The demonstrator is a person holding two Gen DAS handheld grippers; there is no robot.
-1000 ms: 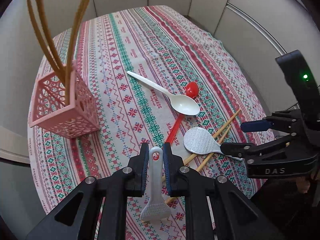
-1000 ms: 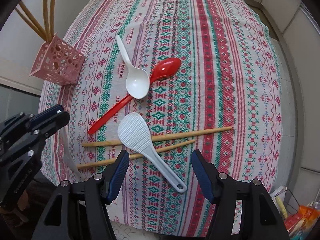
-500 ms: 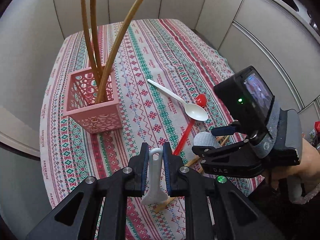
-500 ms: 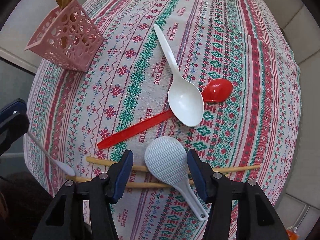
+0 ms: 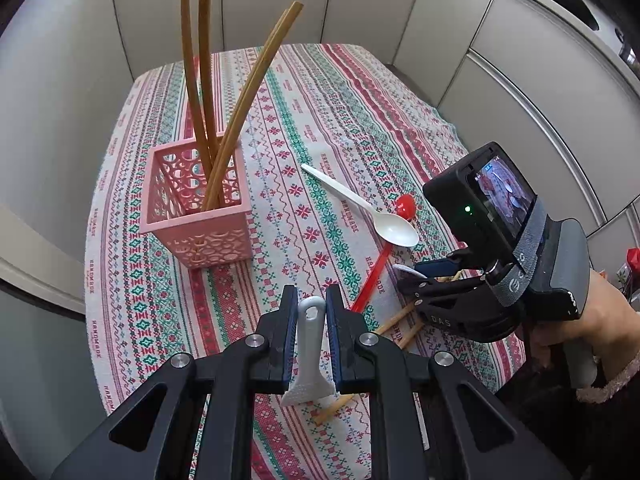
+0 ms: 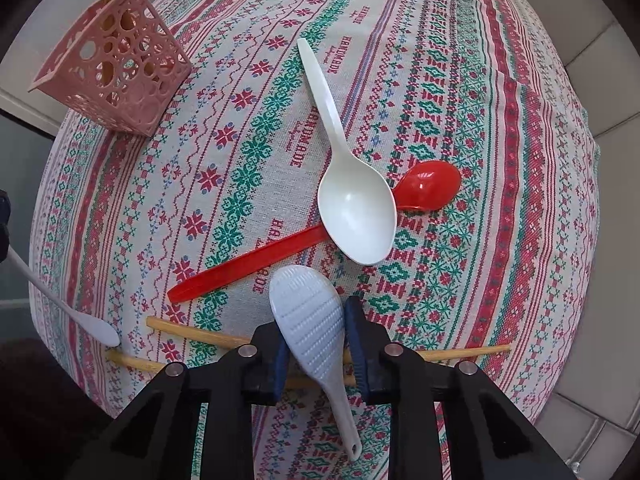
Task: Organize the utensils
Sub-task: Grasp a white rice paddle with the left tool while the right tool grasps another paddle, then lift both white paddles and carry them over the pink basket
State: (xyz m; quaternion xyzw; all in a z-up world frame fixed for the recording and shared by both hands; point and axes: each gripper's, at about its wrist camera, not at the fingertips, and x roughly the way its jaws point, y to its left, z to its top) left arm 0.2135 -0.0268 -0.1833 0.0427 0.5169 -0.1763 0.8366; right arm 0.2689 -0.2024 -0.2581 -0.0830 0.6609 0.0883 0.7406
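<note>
On the desk [image 5: 168, 300]: a patterned cloth covers it, and most of the utensils lie loose on it, near the front edge.
Progress: early to middle, by my judgement; only some chopsticks stand sorted, two paddles are in the grippers, and four pieces lie untouched.
Pink holder [image 5: 200, 216]: a square perforated basket, upright on the cloth, well apart from the loose pile.
Holder contents: four long brown chopsticks [image 5: 202, 92] stand in it, leaning against its walls; no spoon or paddle shows inside.
Left hand-held gripper [image 5: 311, 336]: closed on the handle of a white rice paddle [image 5: 309, 354], held clear of the cloth with the handle pointing towards the holder and the blade hanging below the fingers.
Right hand-held gripper [image 6: 314, 354]: narrow, its blue pads to either side of a second white rice paddle [image 6: 310, 318] at the base of the blade; whether the pads press it yet I cannot tell.
Second paddle's place: it lies across the loose chopsticks, handle towards the camera.
White spoon [image 6: 352, 196]: on the cloth, its bowl overlapping the red spoon.
Red spoon [image 6: 312, 236]: flat on the cloth beneath, handle pointing at the paddle.
Loose chopsticks [image 6: 460, 354]: a pale pair lying crosswise under the right gripper.
Left to do: both paddles, both spoons and the loose pair are not yet in the holder.
</note>
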